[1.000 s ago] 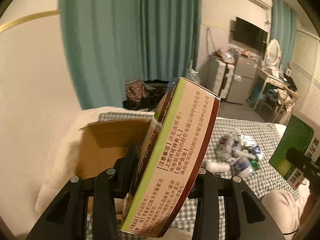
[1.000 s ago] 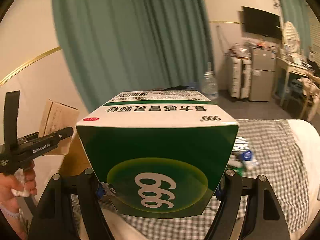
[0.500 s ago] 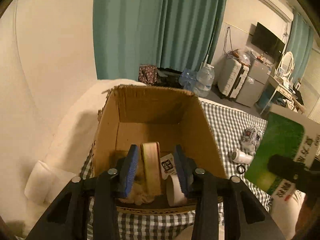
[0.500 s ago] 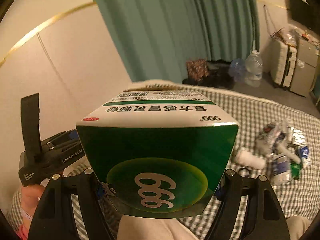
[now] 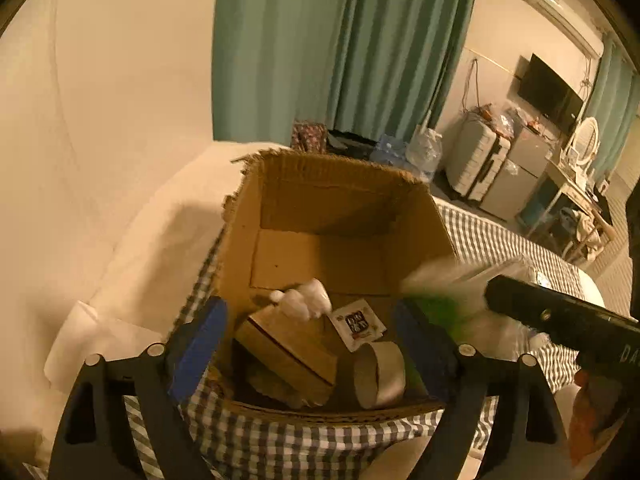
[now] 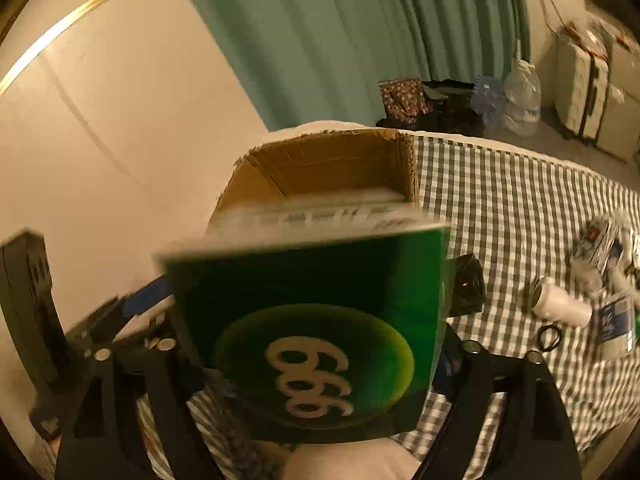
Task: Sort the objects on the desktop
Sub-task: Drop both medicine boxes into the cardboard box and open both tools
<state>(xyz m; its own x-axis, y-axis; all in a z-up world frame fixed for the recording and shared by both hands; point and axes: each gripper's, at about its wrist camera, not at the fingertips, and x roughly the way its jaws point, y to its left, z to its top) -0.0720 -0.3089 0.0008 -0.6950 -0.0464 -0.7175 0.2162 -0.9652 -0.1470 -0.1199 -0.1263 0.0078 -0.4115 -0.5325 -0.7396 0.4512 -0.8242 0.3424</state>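
Left claw [image 5: 312,344] spread wide and empty above the open cardboard box [image 5: 320,216], right claw [image 6: 316,344] clamped on a blurred green medicine box [image 6: 312,320] beside it, checkered cloth [image 6: 520,216] underneath

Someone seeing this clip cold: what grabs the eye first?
The green 999 box, blurred, fills the right wrist view between the right gripper's fingers, near the open cardboard carton. In the left wrist view, the left gripper gapes empty above the carton, where a brown box and a tape roll lie.
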